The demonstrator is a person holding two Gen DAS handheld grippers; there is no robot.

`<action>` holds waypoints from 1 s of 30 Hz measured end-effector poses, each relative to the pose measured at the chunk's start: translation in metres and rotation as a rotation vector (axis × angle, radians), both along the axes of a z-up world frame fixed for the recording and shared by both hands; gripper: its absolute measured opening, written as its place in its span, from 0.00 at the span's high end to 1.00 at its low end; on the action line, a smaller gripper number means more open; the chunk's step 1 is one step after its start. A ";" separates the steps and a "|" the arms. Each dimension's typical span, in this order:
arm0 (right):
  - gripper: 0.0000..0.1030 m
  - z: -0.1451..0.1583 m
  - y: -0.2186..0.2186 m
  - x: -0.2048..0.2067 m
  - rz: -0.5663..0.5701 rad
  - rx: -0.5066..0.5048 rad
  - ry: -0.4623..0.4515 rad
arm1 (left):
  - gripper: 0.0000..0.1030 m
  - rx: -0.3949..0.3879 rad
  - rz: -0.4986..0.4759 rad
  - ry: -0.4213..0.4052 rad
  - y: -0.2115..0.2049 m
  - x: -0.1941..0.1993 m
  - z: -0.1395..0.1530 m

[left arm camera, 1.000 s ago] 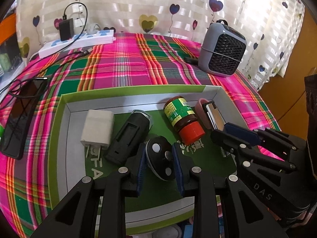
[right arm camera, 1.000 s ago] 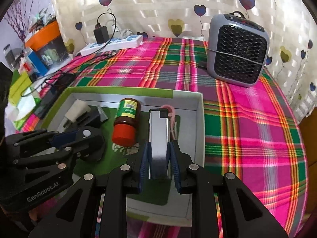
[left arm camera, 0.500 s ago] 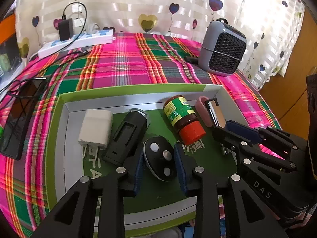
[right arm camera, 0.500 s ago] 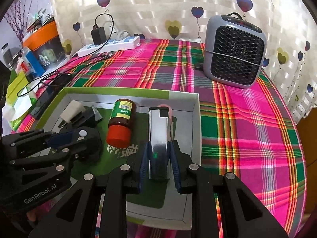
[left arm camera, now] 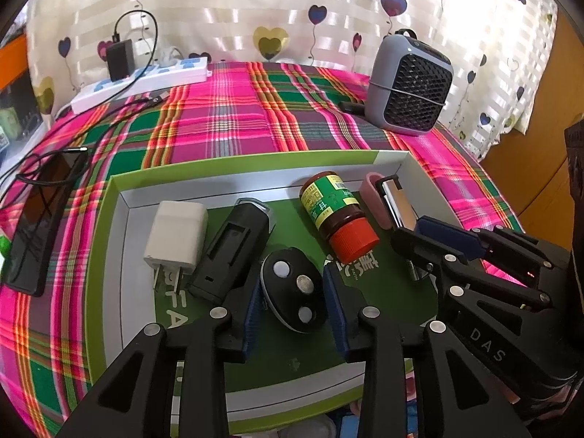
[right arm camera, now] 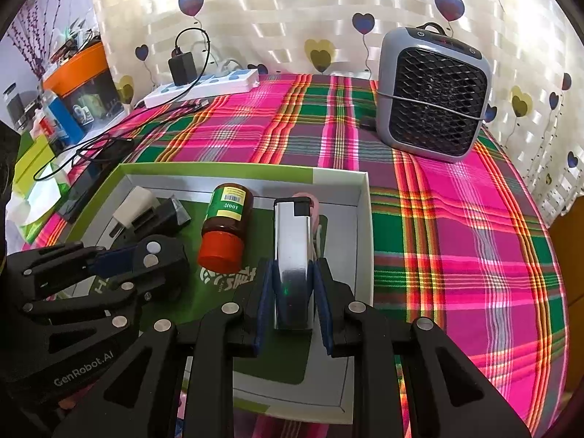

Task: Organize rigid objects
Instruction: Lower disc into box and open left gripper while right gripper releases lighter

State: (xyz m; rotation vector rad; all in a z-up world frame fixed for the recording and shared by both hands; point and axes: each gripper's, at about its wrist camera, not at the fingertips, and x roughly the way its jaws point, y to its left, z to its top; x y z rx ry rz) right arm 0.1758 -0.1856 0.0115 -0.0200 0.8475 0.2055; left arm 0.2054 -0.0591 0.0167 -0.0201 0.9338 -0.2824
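A green-rimmed box (left arm camera: 116, 197) holds a white plug adapter (left arm camera: 177, 233), a black battery holder (left arm camera: 233, 248), a brown jar with red lid (left arm camera: 334, 211), a pink item (left arm camera: 372, 197) and a silver lighter (right arm camera: 294, 252). My left gripper (left arm camera: 292, 299) stands open around a black oval remote (left arm camera: 294, 290) lying in the box; the pads stand slightly off its sides. My right gripper (right arm camera: 290, 299) is shut on the silver lighter, low over the box's right side. The jar (right arm camera: 226, 226) lies just left of it.
A grey fan heater (left arm camera: 408, 84) stands at the back right on the plaid cloth. A white power strip (left arm camera: 142, 84) with a black charger lies back left, with cables and a dark phone (left arm camera: 36, 219) at the left. The table edge falls away at right.
My left gripper's jaws have spread apart from the remote, which now lies in the box. The right gripper, still holding the lighter, has shifted slightly.
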 end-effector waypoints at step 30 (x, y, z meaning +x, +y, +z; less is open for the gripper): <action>0.60 0.004 -0.001 -0.006 -0.013 0.013 -0.027 | 0.62 -0.001 0.020 -0.033 0.005 -0.011 0.009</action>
